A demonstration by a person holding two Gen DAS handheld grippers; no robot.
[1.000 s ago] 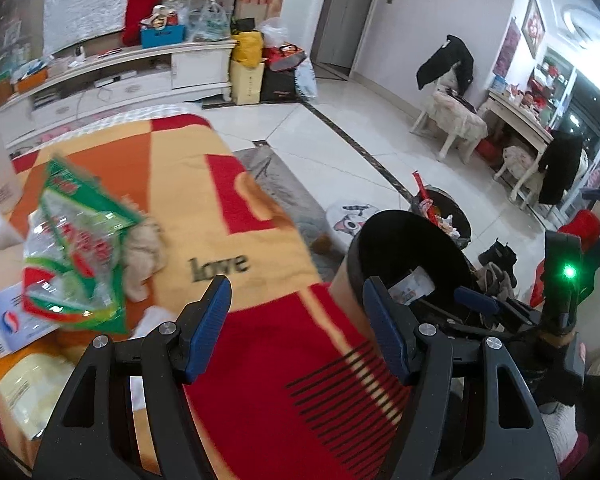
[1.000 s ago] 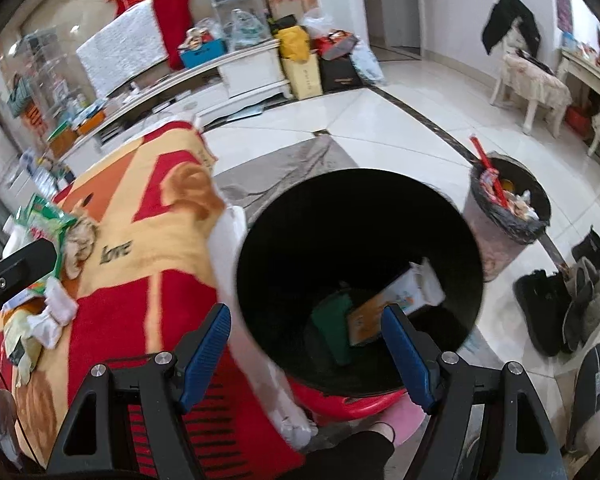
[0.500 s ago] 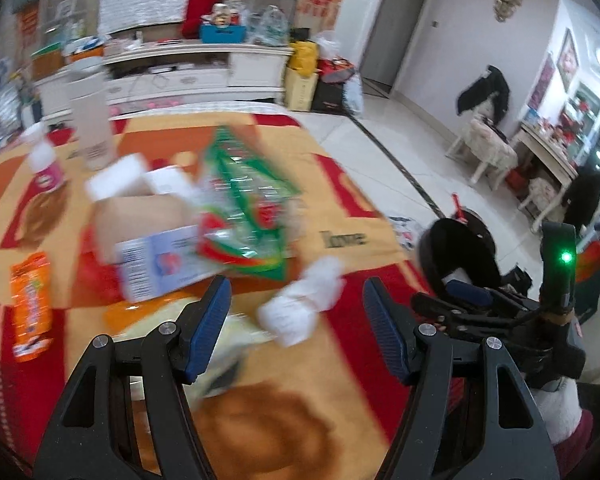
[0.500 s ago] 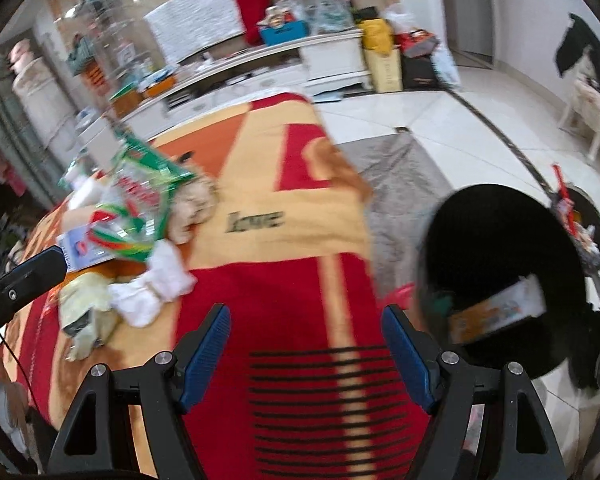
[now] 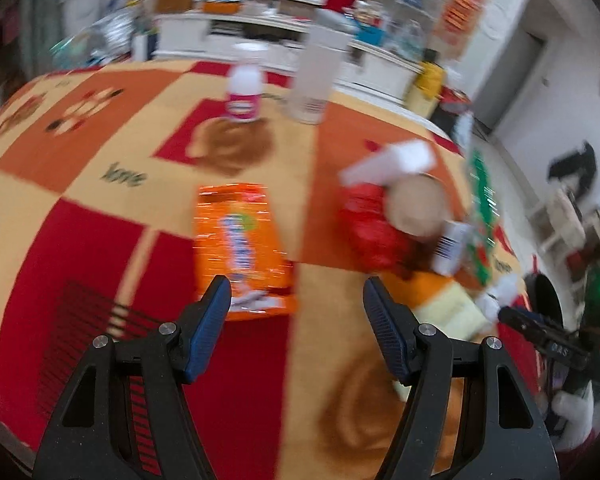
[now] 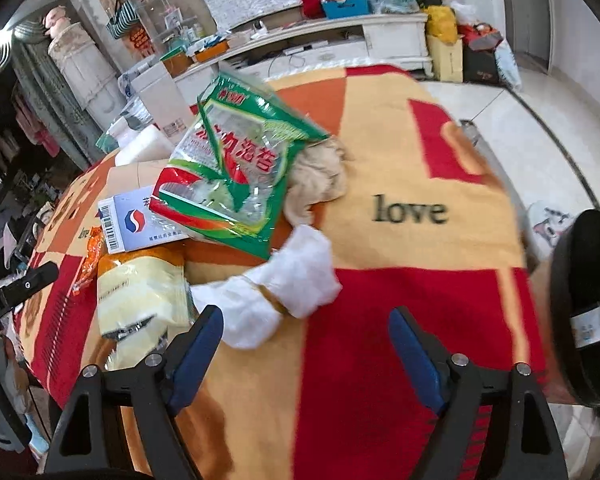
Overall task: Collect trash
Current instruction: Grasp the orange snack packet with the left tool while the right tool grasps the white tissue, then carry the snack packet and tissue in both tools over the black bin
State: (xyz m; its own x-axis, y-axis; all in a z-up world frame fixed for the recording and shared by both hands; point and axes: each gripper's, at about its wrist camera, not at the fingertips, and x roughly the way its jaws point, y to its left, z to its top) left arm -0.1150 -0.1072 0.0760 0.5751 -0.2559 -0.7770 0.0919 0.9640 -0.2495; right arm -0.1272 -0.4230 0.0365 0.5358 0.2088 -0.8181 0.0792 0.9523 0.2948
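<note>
Orange foil packet point(image 5: 242, 248) with a blue-and-white logo at frame centre, green, red and clear bag point(image 6: 236, 168) with red lettering upper left, white crumpled tissue point(image 6: 284, 284), red, orange and cream checked blanket point(image 6: 400, 320), black bin point(image 6: 588, 312) at right edge

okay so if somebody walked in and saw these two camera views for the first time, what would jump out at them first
Probably the loud red, orange and yellow blanket with "love" on it, covering the table. On it, in the right wrist view, a green and red snack bag tops a heap of wrappers, with crumpled white tissue just ahead of the open right gripper. In the blurred left wrist view, an orange packet lies before the open left gripper.
</note>
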